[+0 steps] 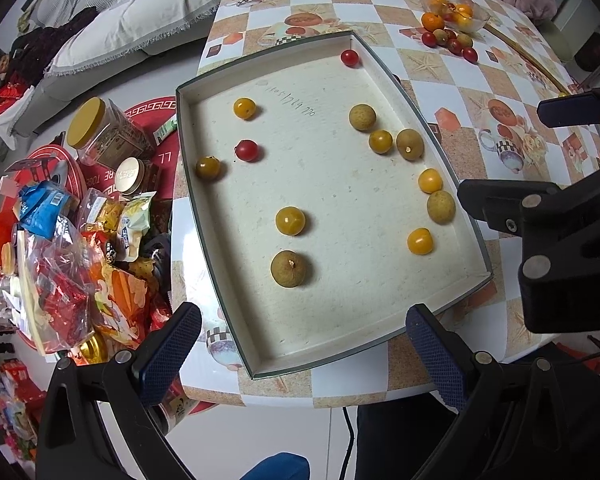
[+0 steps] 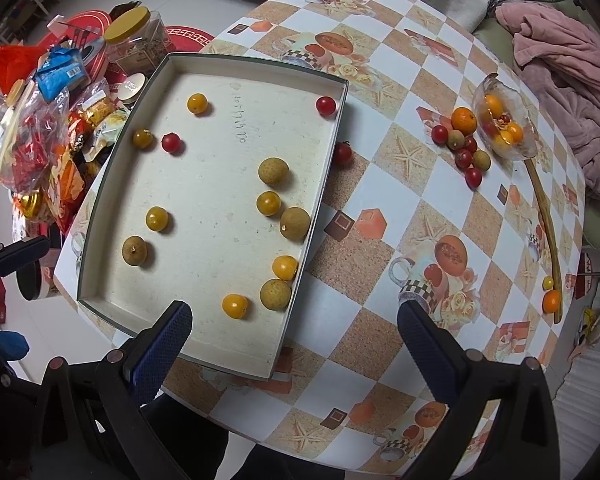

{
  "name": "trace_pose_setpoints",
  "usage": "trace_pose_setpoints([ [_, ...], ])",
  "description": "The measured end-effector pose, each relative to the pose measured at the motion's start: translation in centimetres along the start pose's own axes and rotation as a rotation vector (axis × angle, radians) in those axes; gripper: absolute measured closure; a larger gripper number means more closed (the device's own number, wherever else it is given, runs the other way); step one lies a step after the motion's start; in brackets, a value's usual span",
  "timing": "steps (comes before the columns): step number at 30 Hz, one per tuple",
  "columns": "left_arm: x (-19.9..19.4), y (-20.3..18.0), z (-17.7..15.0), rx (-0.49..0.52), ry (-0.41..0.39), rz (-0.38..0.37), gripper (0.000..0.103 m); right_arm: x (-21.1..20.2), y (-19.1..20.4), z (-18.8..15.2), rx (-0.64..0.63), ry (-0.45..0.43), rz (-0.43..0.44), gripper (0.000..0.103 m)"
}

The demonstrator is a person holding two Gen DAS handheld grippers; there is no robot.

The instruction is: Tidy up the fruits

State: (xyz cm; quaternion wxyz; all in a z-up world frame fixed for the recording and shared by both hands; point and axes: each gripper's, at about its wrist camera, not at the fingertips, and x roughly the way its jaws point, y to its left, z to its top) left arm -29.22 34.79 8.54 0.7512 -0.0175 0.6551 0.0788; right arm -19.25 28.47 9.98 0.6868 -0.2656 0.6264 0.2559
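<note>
Both claws hang above the near edge of the worktop (image 2: 380, 184), jaws spread wide and holding nothing: the left claw (image 1: 304, 344) over the near end of the tray (image 1: 432, 116), the right claw (image 2: 296, 344) astride the tray's near right corner. Inside the shallow tray lie scattered yellow tomatoes (image 1: 290, 221), brown longans (image 1: 288, 269) and red tomatoes (image 1: 247, 150), mostly apart, with a loose row along the right wall; sorting by kind appears unfinished. One stray red tomato (image 2: 343, 153) rests on the worktop touching the tray's outer right wall. Farther off, a glass bowl (image 2: 528, 148) leans on its side with yellow and red fruit inside, a heap of loose fruit (image 2: 462, 140) just beside it. The high, open stance presumably suits choosing a piece before descending.
</note>
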Motion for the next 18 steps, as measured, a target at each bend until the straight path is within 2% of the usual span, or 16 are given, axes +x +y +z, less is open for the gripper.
trace_pose_setpoints([
  [18,0.58,0.53,0.28,-0.018,0.013,-0.032,0.0,0.62,0.31,0.31,-0.003,0.014,0.006,0.0],
])
